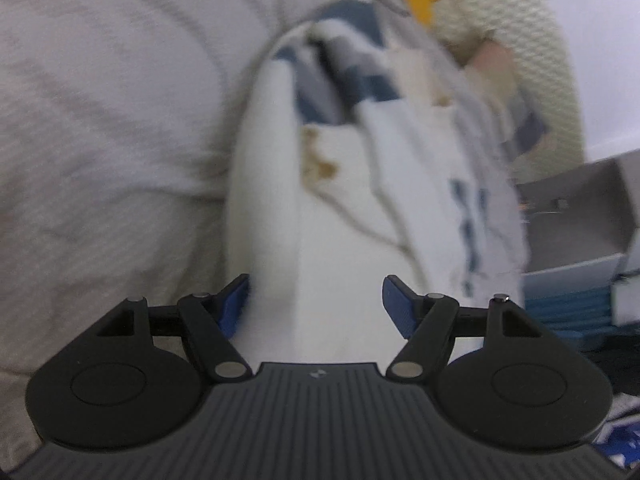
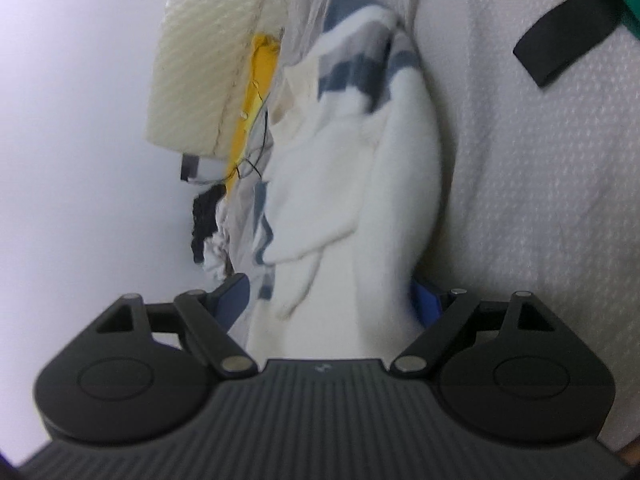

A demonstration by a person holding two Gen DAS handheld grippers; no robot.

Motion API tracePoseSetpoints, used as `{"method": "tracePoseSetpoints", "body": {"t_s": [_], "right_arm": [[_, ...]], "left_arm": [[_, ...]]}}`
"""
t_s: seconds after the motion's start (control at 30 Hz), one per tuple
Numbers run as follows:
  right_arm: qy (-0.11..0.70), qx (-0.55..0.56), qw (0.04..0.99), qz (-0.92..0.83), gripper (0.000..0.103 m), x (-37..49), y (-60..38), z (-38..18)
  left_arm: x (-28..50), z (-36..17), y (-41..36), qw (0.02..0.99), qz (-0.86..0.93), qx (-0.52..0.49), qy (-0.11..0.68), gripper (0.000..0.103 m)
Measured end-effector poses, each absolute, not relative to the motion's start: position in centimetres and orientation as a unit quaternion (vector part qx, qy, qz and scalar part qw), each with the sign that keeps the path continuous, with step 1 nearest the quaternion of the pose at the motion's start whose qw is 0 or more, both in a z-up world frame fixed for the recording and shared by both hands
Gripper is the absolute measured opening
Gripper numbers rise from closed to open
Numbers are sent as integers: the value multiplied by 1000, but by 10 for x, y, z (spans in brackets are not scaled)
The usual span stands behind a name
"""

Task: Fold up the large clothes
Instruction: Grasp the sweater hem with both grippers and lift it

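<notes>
Right wrist only: black strap (image 2: pixel 560 46).

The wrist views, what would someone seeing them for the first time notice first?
A bunched white garment with blue and grey stripes fills the middle of both views, lying on a pale textured bedcover. It runs down between the open left gripper and, in the other view, the open right gripper. A yellow strip beside a cream quilted cushion stands out at the garment's left in the right view.
</notes>
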State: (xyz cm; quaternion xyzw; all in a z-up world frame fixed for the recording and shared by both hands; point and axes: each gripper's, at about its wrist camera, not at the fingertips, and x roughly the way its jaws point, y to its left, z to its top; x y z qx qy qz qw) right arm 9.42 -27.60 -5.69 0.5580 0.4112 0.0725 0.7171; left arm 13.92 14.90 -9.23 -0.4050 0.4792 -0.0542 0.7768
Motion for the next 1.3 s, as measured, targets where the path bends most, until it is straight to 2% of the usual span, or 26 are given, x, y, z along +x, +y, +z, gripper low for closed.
{"method": "tracePoseSetpoints", "body": {"t_s": [0.17,0.3,0.57,0.77,0.87,0.93,1.0,1.07,1.1,1.13,1.17,1.2,1.3], "right_arm": [[472,538,698,13,83,89,-268,-77],[483,514,709,12,85,91,-257,-74],[415,551,717,97,85,96,-251,-60],[406,550,720,118,85,103,-251,-62],[447,533,713,88,80,101,-249,-72],[470,529,704,55,69,100,-250,-82],[481,526,700,37,65,99,-251,-86],[487,513,706,39,64,96,-248,-84],[489,505,710,42,60,96,-245,-83],[491,499,713,42,48,96,-243,-82],[490,496,715,39,41,96,-243,-81],[488,498,716,36,29,95,-245,-82],[469,520,713,37,20,93,-254,-80]], "left_arm": [[141,-106,143,750,-4,-394,532,76],[146,-106,132,748,-23,-372,549,75],[145,-77,118,770,-155,-372,496,76],[147,-92,92,743,-78,-323,581,76],[146,-102,80,729,-29,-301,614,76],[143,-99,72,739,-17,-286,609,76],[139,-95,68,747,-8,-281,602,75],[137,-94,68,749,4,-289,597,66],[136,-92,71,749,13,-295,593,54],[135,-90,73,749,19,-302,590,42],[134,-88,75,750,20,-306,586,36],[134,-84,76,753,21,-310,581,28],[126,-71,85,761,16,-327,560,21]]}}
